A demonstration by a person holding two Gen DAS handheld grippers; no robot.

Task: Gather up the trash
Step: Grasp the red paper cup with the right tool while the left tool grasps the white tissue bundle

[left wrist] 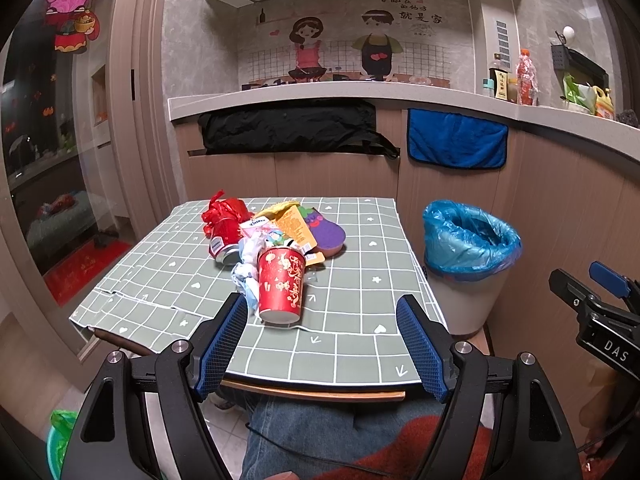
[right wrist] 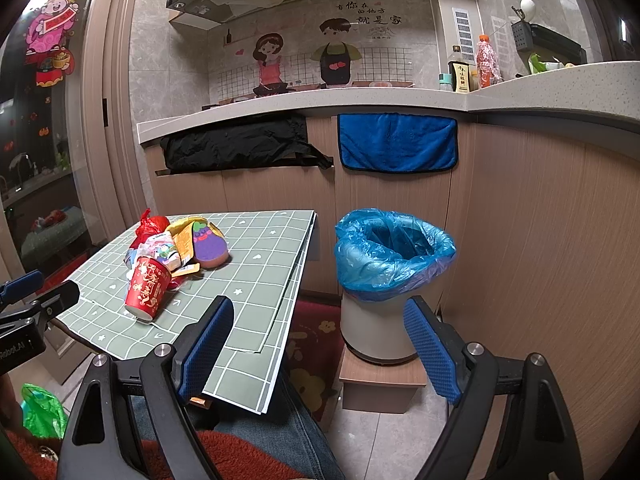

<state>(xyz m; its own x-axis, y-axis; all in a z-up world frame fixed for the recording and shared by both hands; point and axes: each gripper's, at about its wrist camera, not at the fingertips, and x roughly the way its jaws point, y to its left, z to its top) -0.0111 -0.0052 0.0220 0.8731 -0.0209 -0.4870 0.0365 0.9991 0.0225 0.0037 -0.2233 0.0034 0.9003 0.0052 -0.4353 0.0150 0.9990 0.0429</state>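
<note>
Trash heap, red paper cup (left wrist: pixel 281 288) foremost, clustered mid-table on green checked cloth (left wrist: pixel 352 344); left gripper (left wrist: pixel 322 346) empty, jaws spread toward the cup; right gripper (right wrist: pixel 320 354) likewise spread, empty; blue-lined bin (right wrist: pixel 390 276) beside table, positioned to receive.

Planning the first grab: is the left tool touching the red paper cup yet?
Apart. In the left wrist view the left tool is open, and green tablecloth shows between both fingers and the red paper cup.
</note>
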